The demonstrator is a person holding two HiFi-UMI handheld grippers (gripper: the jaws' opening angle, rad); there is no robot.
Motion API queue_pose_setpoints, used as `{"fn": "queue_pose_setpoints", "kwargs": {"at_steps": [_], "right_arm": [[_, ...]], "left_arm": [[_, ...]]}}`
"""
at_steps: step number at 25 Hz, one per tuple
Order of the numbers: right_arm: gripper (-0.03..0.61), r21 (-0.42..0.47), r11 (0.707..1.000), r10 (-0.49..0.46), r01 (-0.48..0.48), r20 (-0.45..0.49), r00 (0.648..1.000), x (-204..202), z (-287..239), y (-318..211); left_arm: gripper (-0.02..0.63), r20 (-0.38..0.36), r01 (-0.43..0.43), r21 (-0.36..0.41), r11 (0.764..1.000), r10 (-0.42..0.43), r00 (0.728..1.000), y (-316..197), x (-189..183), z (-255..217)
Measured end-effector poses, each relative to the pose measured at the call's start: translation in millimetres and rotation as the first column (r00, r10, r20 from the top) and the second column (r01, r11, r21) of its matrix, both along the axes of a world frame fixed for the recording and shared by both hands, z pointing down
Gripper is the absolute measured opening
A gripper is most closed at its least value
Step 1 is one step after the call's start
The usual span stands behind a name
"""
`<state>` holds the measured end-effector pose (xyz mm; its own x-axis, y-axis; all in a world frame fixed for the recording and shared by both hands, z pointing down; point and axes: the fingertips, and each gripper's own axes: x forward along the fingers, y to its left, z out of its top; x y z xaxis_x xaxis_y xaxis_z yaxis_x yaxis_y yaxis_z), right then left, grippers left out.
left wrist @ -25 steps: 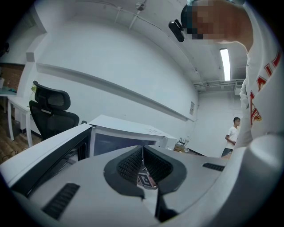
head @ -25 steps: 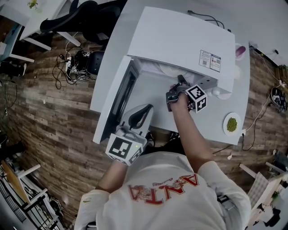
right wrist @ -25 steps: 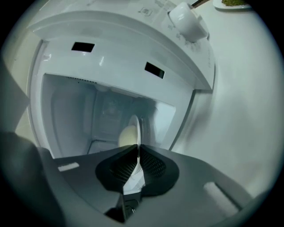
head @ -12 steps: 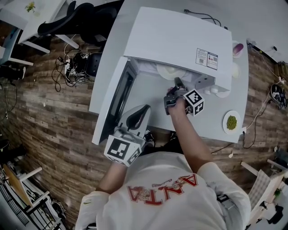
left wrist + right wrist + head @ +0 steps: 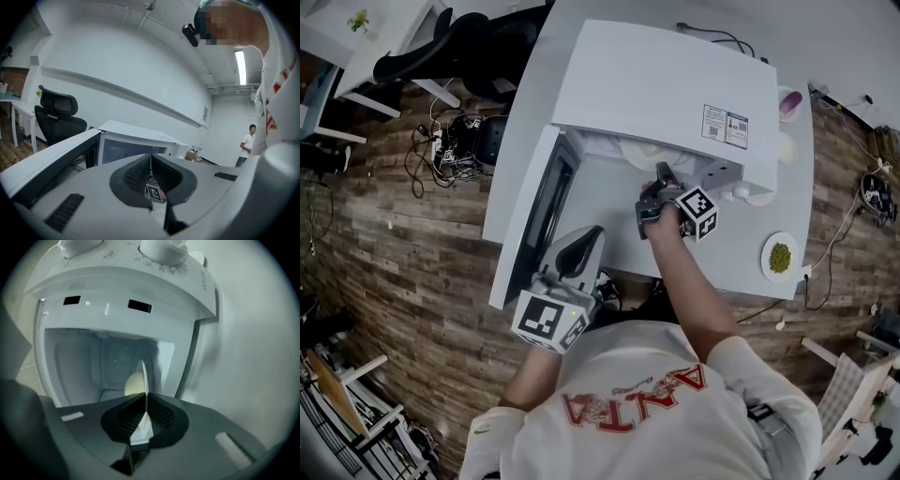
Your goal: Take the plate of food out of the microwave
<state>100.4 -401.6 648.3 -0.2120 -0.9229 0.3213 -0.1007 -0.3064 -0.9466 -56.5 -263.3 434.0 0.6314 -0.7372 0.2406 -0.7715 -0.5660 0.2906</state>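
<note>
Easing back a touch, your right gripper (image 5: 662, 173) has drawn the white plate (image 5: 639, 150) further out at the microwave (image 5: 675, 84) mouth, upper centre. Its jaws pinch the plate's rim tight, and a pale round piece of food (image 5: 133, 383) rides on it. Your left gripper (image 5: 584, 242), lower left beside the open door (image 5: 539, 220), sits closed and empty.

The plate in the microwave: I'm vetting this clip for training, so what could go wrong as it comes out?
1. The right gripper pinches only the rim of the plate, so the plate might sag or slip, and the pale round food on it could roll off.
2. The left gripper hangs shut by the open door, giving no support.
3. The plate reaches into the microwave and could clip its opening's edge.
</note>
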Motion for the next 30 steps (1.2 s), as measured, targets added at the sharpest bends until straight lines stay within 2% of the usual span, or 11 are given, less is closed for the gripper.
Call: {"fn": "queue_pose_setpoints", "kwargs": {"at_steps": [5, 13, 18, 23, 30], "right_arm": [[0.014, 0.089, 0.996, 0.004, -0.007, 0.031, 1.0, 2, -9, 6], [0.012, 0.141, 0.99, -0.022, 0.017, 0.034, 0.999, 7, -20, 21], [0.012, 0.146, 0.987, -0.07, 0.064, 0.039, 0.997, -5, -29, 40], [0.012, 0.147, 0.982, -0.126, 0.116, 0.057, 0.99, -18, -35, 73], [0.012, 0.146, 0.976, -0.179, 0.163, 0.099, 0.979, -22, -39, 147]], "left_arm": [[0.017, -0.024, -0.019, 0.008, 1.0, 0.02, 1.0, 3, 2, -3], [0.017, -0.028, -0.04, 0.018, 0.999, 0.041, 0.999, 6, 7, -6], [0.017, -0.033, -0.051, 0.032, 0.998, 0.052, 0.998, 11, 9, -9], [0.017, -0.031, -0.055, 0.041, 0.998, 0.056, 0.998, 16, 7, -14], [0.017, -0.025, -0.096, 0.05, 0.994, 0.097, 0.995, 25, 15, -19]]}}
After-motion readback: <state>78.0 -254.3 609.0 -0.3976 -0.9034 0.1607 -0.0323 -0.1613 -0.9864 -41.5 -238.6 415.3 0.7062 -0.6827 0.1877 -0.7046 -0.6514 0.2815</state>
